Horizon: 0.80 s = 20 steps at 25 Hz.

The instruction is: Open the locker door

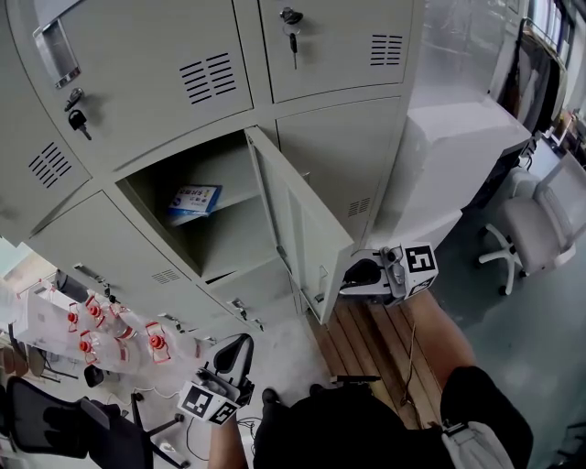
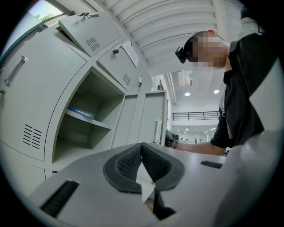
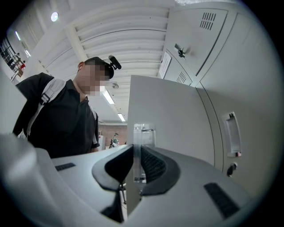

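The grey locker door (image 1: 298, 220) stands swung out from its compartment (image 1: 215, 240), which holds a blue booklet (image 1: 192, 200) on a shelf. My right gripper (image 1: 353, 275) is shut on the door's free edge, level with the handle plate (image 3: 143, 133); the door's edge (image 3: 133, 186) runs between the jaws, and the door's panel (image 3: 168, 111) fills the space beyond. My left gripper (image 1: 236, 354) hangs low at the left, away from the lockers, jaws shut on nothing (image 2: 141, 145). From there I see the open compartment (image 2: 84, 119) and the door's inner side (image 2: 148, 119).
Closed lockers surround the open one, with keys in their locks (image 1: 291, 27) (image 1: 78, 121). Several red-capped water bottles (image 1: 110, 334) lie at the lower left beside a black chair (image 1: 50, 426). Wooden boards (image 1: 385, 339) lie underfoot. A white cabinet (image 1: 458, 147) and grey office chairs (image 1: 531, 229) stand at the right.
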Available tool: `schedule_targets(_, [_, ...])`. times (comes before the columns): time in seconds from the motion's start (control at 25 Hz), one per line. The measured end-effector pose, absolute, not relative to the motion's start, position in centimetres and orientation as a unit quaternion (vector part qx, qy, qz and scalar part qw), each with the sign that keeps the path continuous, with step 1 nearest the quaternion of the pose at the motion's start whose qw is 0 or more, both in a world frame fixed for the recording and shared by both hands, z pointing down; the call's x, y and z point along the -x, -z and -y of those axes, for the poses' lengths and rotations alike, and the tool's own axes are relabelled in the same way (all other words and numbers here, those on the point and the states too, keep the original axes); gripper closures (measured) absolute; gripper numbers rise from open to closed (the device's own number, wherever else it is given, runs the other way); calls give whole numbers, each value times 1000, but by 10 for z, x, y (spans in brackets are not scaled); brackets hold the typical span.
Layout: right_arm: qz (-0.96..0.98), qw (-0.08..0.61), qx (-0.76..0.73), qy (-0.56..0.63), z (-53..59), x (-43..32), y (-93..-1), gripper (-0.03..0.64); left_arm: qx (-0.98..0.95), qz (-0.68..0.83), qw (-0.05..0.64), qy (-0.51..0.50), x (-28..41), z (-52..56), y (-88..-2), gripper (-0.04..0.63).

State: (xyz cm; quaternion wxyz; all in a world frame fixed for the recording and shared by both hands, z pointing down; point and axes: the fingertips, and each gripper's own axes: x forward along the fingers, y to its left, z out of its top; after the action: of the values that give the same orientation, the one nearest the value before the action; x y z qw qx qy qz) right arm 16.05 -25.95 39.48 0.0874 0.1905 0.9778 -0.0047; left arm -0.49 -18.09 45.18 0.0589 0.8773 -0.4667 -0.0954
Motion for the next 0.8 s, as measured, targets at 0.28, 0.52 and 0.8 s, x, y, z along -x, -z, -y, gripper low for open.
schedule_targets(0.28, [-983, 95, -159, 4, 271, -181, -394, 571, -879, 464, 61, 95, -1, 180, -453, 580])
schedule_targets(0.52, [-991, 114, -75, -5, 295, -207, -388, 597, -882, 459, 58, 95, -7, 178, -452, 580])
schedule_targets(0.8, [-991, 132, 36, -15, 312, -248, -382, 603, -885, 452, 62, 96, -11, 173, -455, 580])
